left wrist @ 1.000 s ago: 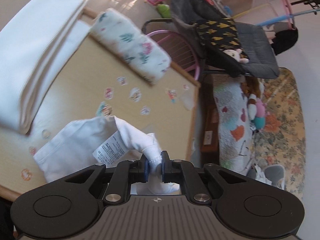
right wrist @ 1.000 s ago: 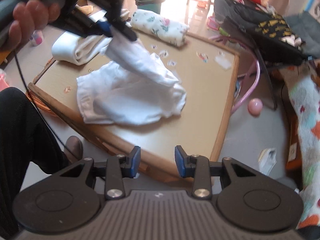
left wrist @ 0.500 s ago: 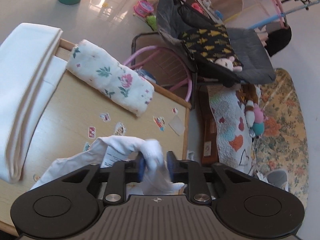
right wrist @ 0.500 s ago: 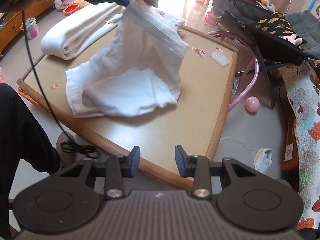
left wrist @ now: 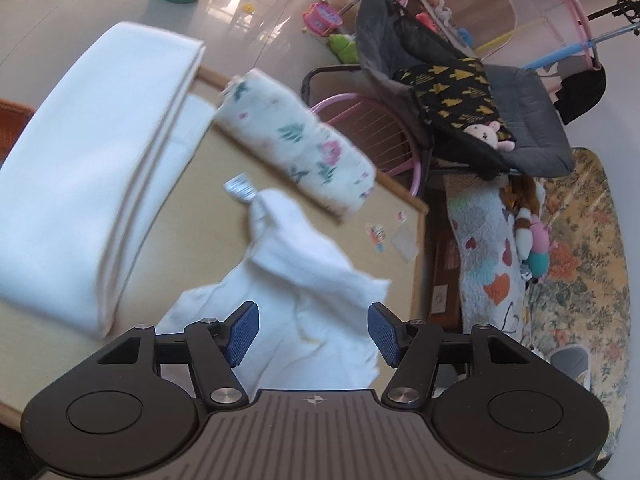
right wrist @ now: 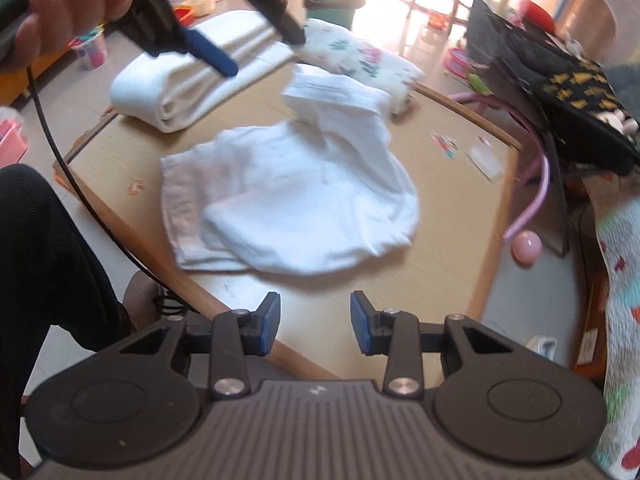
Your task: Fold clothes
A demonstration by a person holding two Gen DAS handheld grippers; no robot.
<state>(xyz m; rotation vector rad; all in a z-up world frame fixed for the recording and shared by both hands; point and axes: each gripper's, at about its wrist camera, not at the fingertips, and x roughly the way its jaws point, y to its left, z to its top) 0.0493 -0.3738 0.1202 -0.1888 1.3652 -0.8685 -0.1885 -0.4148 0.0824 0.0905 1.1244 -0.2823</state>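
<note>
Released since the earlier frame, the white garment [right wrist: 288, 196] has dropped from the left gripper's [left wrist: 312, 332] just-opened fingers onto the counter [right wrist: 448, 240]; the right gripper's [right wrist: 314, 324] fingers hang parted and empty, and regrasping an edge is probably needed.

1. The table [right wrist: 452, 216] is a low, light wooden board with a raised darker wooden rim and rounded corners.
2. A white garment [right wrist: 288, 196] lies crumpled near its middle, one part raised in a fold toward the far edge, a label [left wrist: 240, 188] showing at its tip.
3. A thick folded white cloth [right wrist: 188, 80] lies along the far left side, reaching past the rim.
4. A rolled floral cloth [right wrist: 360, 60] lies at the far edge, just beside the white garment's raised fold.
5. Small colourful stickers [right wrist: 444, 144] and a pale square patch [right wrist: 486, 158] sit on the bare wood toward the right.
6. An orange sticker [right wrist: 136, 186] marks the left side.
</note>
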